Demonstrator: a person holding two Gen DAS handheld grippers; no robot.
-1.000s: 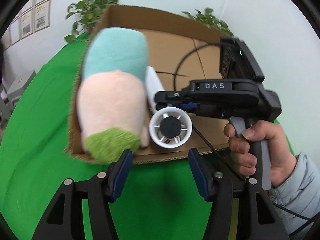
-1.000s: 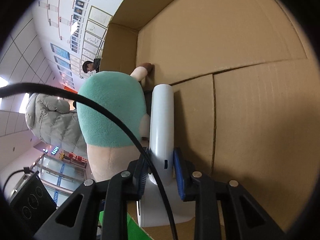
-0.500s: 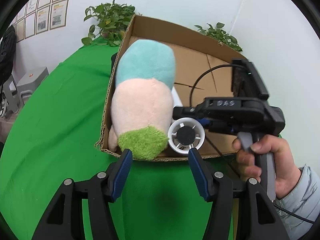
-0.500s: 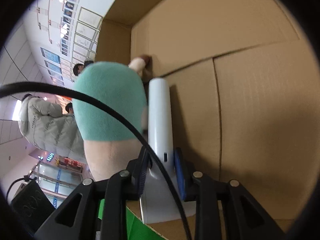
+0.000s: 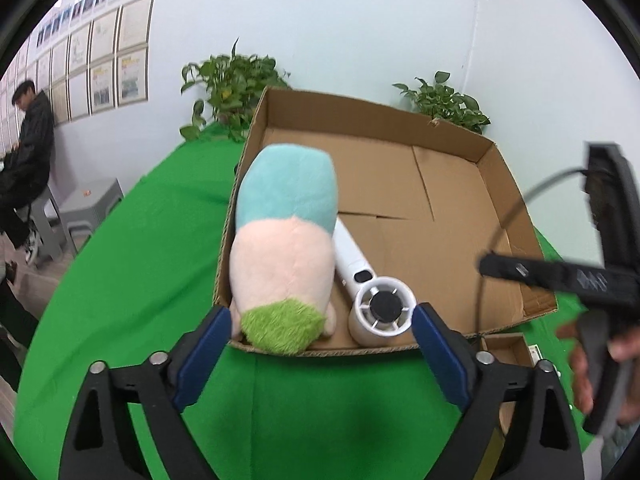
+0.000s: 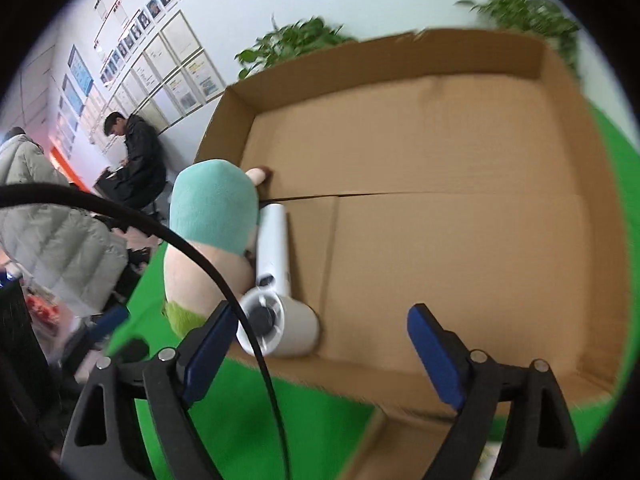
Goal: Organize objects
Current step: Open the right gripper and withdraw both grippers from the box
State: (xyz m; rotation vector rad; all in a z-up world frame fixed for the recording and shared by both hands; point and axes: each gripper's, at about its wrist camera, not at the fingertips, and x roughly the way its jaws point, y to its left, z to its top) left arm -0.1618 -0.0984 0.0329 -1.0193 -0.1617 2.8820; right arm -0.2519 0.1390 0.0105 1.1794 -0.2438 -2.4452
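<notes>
A shallow cardboard box (image 5: 440, 196) sits on the green cloth. Inside it, along the left wall, lies a plush toy (image 5: 284, 248) in teal, pink and green, with a white hair dryer (image 5: 372, 292) right beside it. Both also show in the right wrist view: the plush toy (image 6: 208, 236) and the hair dryer (image 6: 276, 280) in the box (image 6: 460, 220). My left gripper (image 5: 320, 356) is open and empty, just in front of the box's near rim. My right gripper (image 6: 320, 348) is open and empty, above the near rim, to the right of the hair dryer.
Green cloth (image 5: 132, 264) covers the table around the box. A small cardboard box (image 5: 508, 350) lies near the big box's front right corner. Potted plants (image 5: 232, 88) stand behind the box. People sit at the far left (image 6: 136, 160).
My right gripper has opened, let go of the hair dryer and pulled back out of the box. My left gripper has backed away and risen, showing the whole box.
</notes>
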